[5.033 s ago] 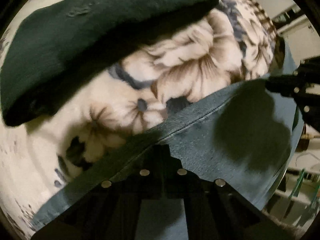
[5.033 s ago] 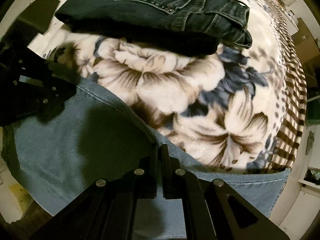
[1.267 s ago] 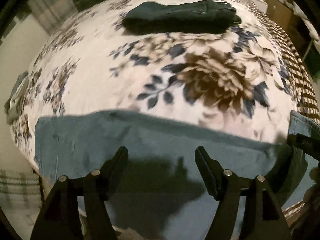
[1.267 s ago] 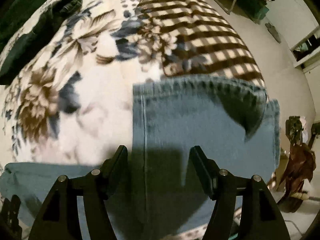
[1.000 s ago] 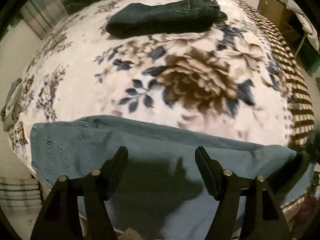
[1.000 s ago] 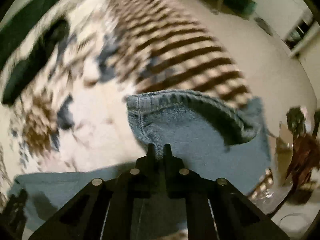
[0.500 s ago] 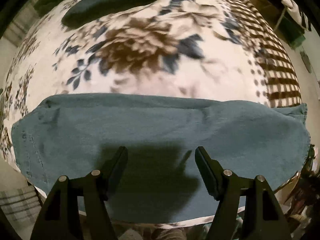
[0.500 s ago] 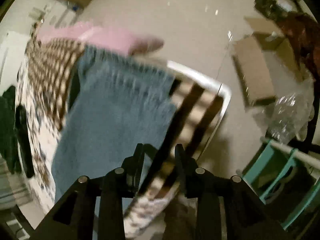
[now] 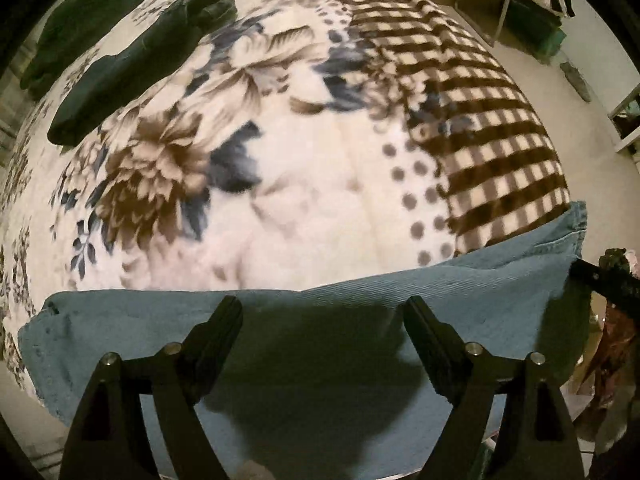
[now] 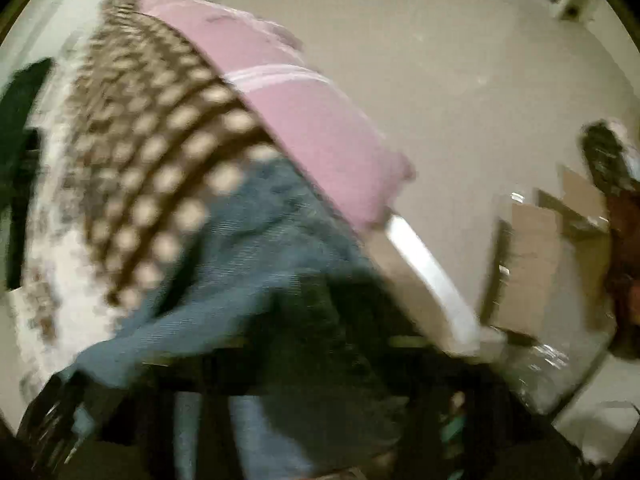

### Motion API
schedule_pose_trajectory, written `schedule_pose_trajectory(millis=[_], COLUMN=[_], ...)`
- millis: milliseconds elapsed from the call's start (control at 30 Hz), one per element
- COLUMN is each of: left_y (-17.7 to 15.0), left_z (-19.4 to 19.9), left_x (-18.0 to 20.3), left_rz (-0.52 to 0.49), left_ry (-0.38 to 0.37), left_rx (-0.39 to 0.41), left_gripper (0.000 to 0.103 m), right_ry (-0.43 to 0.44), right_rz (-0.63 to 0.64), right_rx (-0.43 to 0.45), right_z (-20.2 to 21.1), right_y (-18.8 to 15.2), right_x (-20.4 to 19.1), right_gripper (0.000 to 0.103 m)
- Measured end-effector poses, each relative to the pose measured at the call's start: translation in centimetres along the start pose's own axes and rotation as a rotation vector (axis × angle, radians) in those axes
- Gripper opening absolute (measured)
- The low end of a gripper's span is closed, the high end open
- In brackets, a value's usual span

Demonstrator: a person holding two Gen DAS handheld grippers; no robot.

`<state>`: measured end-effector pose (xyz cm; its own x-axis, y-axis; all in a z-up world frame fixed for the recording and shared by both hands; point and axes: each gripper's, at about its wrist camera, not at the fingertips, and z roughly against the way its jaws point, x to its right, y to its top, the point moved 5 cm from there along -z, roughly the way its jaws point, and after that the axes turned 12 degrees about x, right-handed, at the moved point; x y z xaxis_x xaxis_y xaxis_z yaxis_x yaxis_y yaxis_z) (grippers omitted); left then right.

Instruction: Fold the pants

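Note:
Light blue jeans (image 9: 312,320) lie folded lengthwise along the near edge of the bed. My left gripper (image 9: 322,312) is open, its fingers spread above the jeans' middle and holding nothing. My right gripper shows as a black bar at the jeans' right end (image 9: 600,280). In the right wrist view everything is blurred; the blue denim (image 10: 248,248) runs under dark shapes at the bottom, and the right gripper's fingers cannot be made out.
The bed carries a floral and checked blanket (image 9: 320,140). Folded dark jeans (image 9: 140,52) lie at the far left. A pink sheet (image 10: 304,120) and the bed's white corner (image 10: 432,276) border bare floor with cardboard boxes (image 10: 532,264).
The left gripper stayed open and swung right along the jeans. The right gripper shut on the leg end a second ago, then partly opened; its view swung toward the floor and blurred.

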<state>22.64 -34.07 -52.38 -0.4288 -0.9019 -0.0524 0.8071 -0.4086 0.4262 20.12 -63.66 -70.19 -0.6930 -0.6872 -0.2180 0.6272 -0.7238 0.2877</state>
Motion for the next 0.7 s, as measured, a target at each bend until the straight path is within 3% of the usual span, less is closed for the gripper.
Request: schedule_pose_trajectory(millis=[100, 233, 333, 433, 500, 600, 633, 700], left_y=[-0.3, -0.1, -0.1, 0.0, -0.2, -0.7, -1.0, -1.5], left_z=[0.4, 1.3, 1.5, 0.5, 0.2, 0.2, 0.2, 0.2], left_x=[-0.1, -1.2, -1.8, -2.4, -2.5, -2.7, -2.7, -2.9], left_rz=[0.022, 0.076, 0.094, 0.103, 0.108, 0.119, 0.124, 0.135], left_ry=[-0.010, -0.016, -0.005, 0.004, 0.007, -0.003, -0.007, -0.015], left_rx=[-0.014, -0.013, -0.001, -0.019, -0.022, -0.030, -0.033, -0.044], left_gripper=[0.082, 0.082, 0.082, 0.082, 0.082, 0.082, 0.082, 0.082], right_ry=[-0.002, 0.061, 0.054, -0.013, -0.049, -0.096, -0.043, -0.015], right_rz=[0.149, 0.210, 0.250, 0.268, 0.271, 0.269, 0.198, 0.114], right_rx=[0.108, 0.304, 0.405, 0.374, 0.321, 0.161, 0.163, 0.169], right_z=[3.6, 10.2, 12.9, 10.5, 6.5, 2.2, 2.5, 3.2], right_y=[0.2, 0.7, 1.7, 2.2, 2.4, 1.8, 1.7, 1.6], right_x=[-2.4, -4.6, -5.7, -4.9, -4.3, -2.7, -2.1, -0.9], right_gripper=[0.017, 0.016, 0.016, 0.016, 0.018, 0.042, 0.050, 0.059])
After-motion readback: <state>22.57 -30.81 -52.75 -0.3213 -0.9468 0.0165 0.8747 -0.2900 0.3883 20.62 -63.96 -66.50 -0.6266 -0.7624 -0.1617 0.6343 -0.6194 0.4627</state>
